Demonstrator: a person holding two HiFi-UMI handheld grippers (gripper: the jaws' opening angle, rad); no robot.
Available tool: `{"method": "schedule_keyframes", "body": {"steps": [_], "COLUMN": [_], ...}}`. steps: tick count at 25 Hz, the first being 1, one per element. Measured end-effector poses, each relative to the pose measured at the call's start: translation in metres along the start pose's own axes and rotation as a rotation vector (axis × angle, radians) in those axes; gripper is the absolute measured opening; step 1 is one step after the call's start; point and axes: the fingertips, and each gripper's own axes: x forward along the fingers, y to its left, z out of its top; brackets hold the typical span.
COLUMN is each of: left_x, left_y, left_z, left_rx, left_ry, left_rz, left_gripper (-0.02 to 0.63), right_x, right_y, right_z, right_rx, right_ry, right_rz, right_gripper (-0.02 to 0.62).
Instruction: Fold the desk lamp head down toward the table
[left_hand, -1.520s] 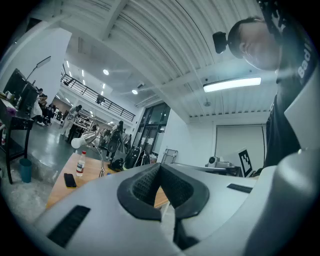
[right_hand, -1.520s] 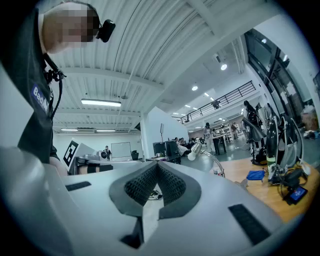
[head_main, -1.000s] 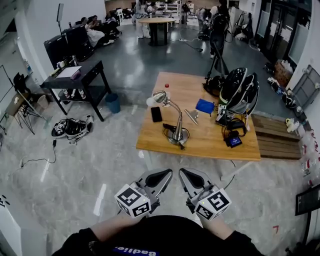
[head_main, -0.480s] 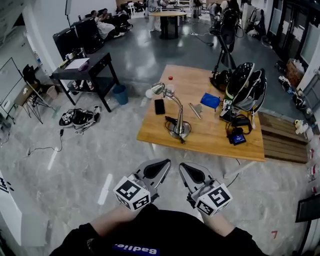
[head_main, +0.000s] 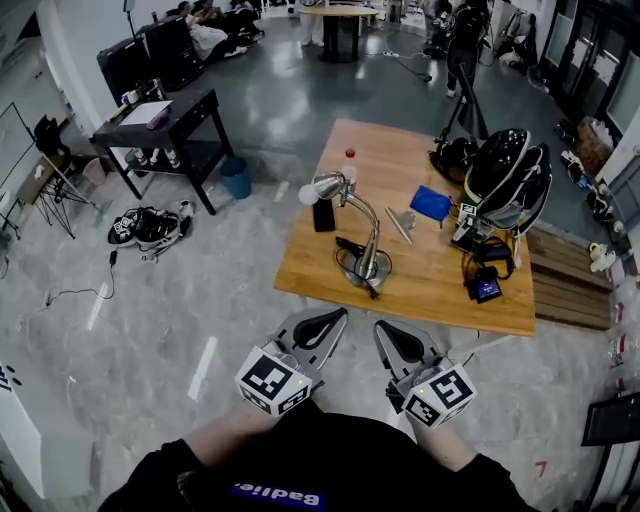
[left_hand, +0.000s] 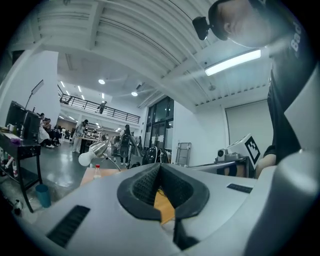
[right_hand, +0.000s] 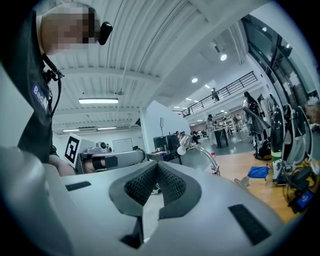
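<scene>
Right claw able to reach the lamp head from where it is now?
Probably not yet. The right claw is shut and held by the person's body, short of the near edge of the table, while the lamp head sits further in, near its left edge. Nothing seems to block the path.

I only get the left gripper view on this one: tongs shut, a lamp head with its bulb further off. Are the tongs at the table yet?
Observer: No. In the head view the left tongs and right tongs hover over the floor, short of the table's near edge.
Operator: Where does the lamp stand?
Observer: Its round base sits close to that near edge.
Operator: Do the right tongs hold anything?
Observer: No; the right gripper view shows them shut with nothing between.
</scene>
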Motion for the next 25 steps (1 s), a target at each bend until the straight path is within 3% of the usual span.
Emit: {"method": "schedule_keyframes", "body": {"steps": [8, 14, 20, 25], "left_x": [0.039, 0.066, 0.099, 0.122], "left_y": [0.082, 0.102, 0.116, 0.136], "left_z": [0.016, 0.016, 0.022, 0.022], "left_rx": [0.063, 0.138, 0.291, 0.476], "left_ry": [-0.005, 0.010, 0.071, 0.198], "left_rz": [-0.129, -0.129, -0.007, 0.133], "left_gripper": [-0.002, -0.002, -0.002, 0.000], "right_x": [0.074, 0.095, 0.105, 0.105], "right_y": [-0.063, -0.103, -0.145, -0.174], "right_z": [0.013, 0.004, -0.007, -0.019], "right_rx": [-0.011, 0.010, 0.022, 0.030], "right_ry": [0.029, 0.052, 0.087, 0.132], "right_rz": [-0.174, -0.196, -0.121, -0.053], "right_gripper": [-0.003, -0.003, -0.003, -0.002]}}
